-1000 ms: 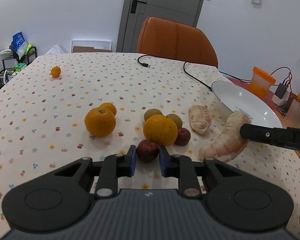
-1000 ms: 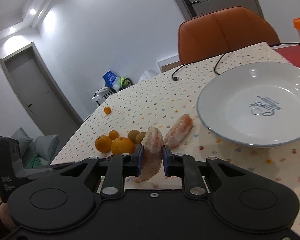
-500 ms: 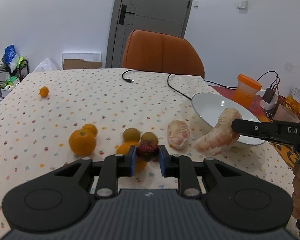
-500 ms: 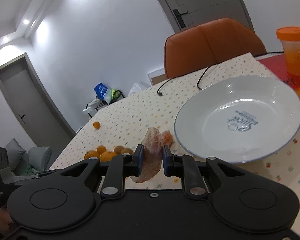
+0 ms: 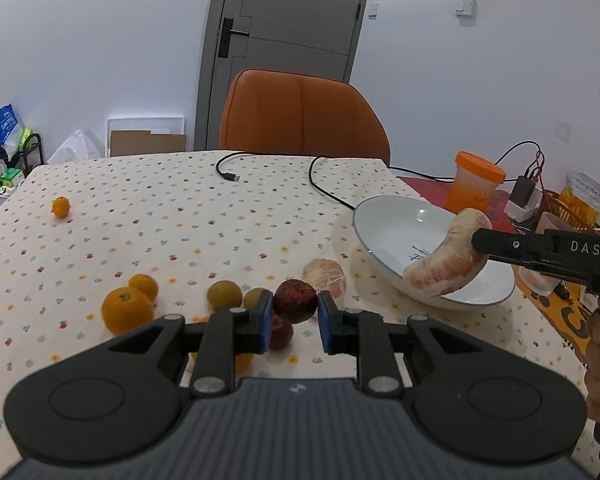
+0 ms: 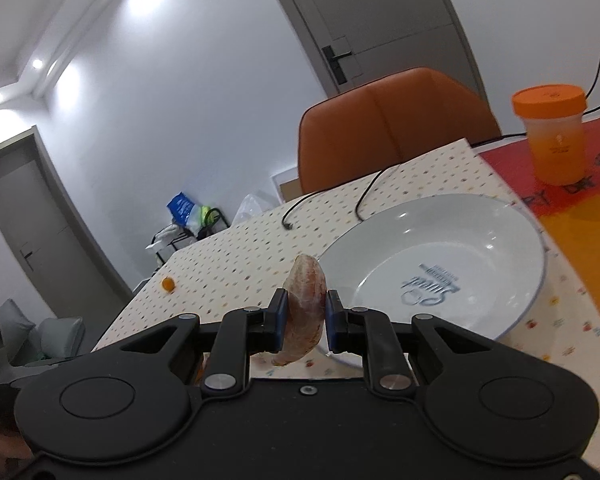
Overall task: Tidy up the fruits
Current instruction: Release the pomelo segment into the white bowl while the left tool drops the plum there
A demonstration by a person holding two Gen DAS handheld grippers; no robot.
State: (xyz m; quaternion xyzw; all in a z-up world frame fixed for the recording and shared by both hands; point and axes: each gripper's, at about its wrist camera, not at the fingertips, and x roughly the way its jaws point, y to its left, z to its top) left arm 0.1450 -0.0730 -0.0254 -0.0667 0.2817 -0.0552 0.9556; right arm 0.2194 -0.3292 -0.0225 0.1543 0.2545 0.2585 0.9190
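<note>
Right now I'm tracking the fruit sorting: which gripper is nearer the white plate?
Right. The right gripper holds its pomelo segment at the white plate; the left gripper sits back over the fruit pile.

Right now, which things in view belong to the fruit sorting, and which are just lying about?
Job:
- dark red fruit in left gripper
- peeled pomelo segment in right gripper
- white plate
- oranges
- second pomelo segment

Lying about:
- black cable
- orange-lidded jar
- orange chair

Dark red fruit lifted off the table, pomelo segment carried seemingly over the plate rim
</note>
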